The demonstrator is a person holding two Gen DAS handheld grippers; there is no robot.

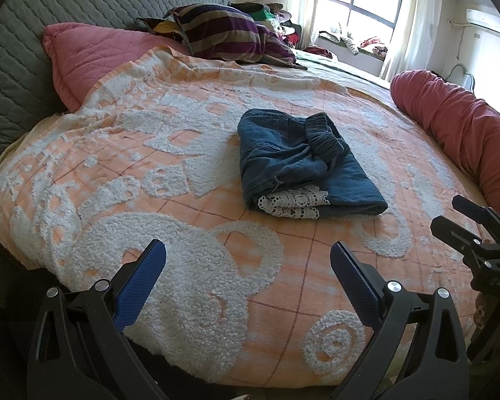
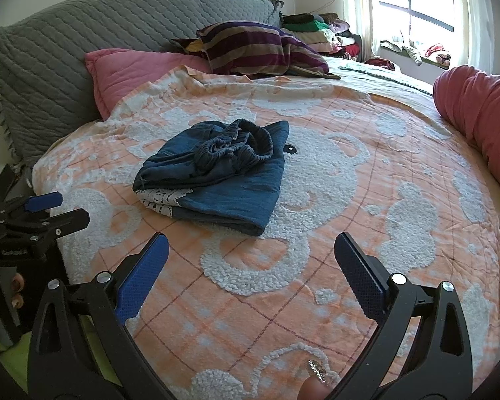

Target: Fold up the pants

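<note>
Blue denim pants [image 1: 303,163] lie folded in a compact bundle on the orange and white bedspread [image 1: 150,173], with the elastic waistband on top and white lace trim at the near edge. They also show in the right wrist view [image 2: 223,180]. My left gripper [image 1: 248,260] is open and empty, held back from the pants over the near part of the bed. My right gripper [image 2: 251,250] is open and empty, also short of the pants. Each gripper shows at the edge of the other's view: the right one [image 1: 463,220] and the left one [image 2: 58,208].
A pink pillow [image 1: 93,56], a striped pillow [image 1: 230,33] and a grey quilted headboard [image 1: 33,33] stand at the far left. A red bolster [image 1: 456,123] lies along the right side of the bed. Stacked clothes [image 2: 320,33] sit by the window.
</note>
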